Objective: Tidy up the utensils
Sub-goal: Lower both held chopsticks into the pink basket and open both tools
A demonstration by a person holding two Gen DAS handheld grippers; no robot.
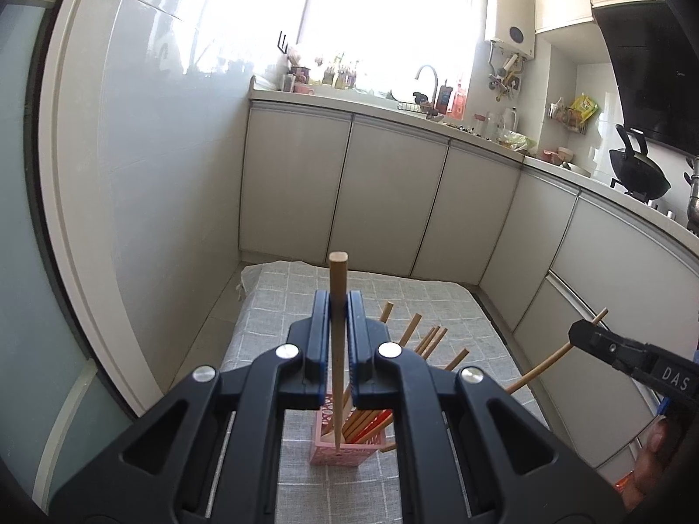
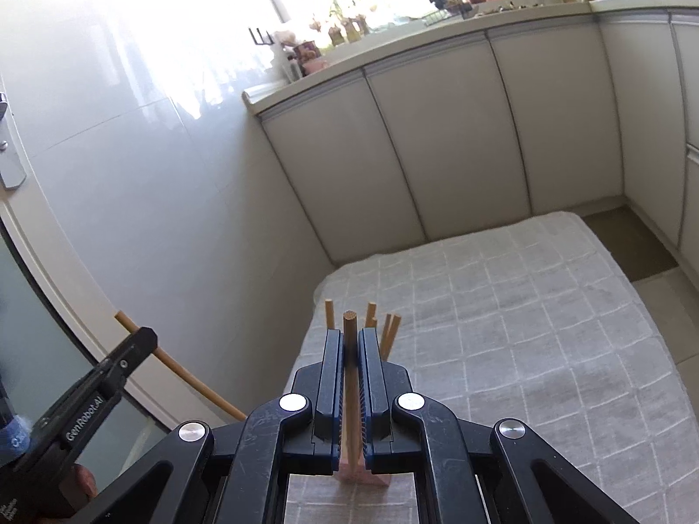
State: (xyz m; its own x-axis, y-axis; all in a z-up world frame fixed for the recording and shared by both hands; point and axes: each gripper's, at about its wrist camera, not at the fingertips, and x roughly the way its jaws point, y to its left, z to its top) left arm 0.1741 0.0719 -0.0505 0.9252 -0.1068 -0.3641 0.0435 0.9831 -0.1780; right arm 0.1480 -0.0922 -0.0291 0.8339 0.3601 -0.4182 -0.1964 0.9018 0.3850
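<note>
On the left, the left gripper is clamped on a long round light-wood chopstick, held near upright, its thin tip hanging just above the mouth of the small pink patterned square holder. That holder stands near the front edge of the table, on the grey checked woven tablecloth, and already carries a fan of wooden chopsticks leaning toward the right. Further right, the right gripper is pinched shut on a second light-wood chopstick, also roughly vertical in its own camera, above the same holder. The step in hand looks like dropping both sticks into the holder. To do it well, each tip should probably be brought over a free gap between the leaning sticks, lowered until it is inside the rim, and only then released, one hand at a time so the two do not clash and the light holder does not tip.
</note>
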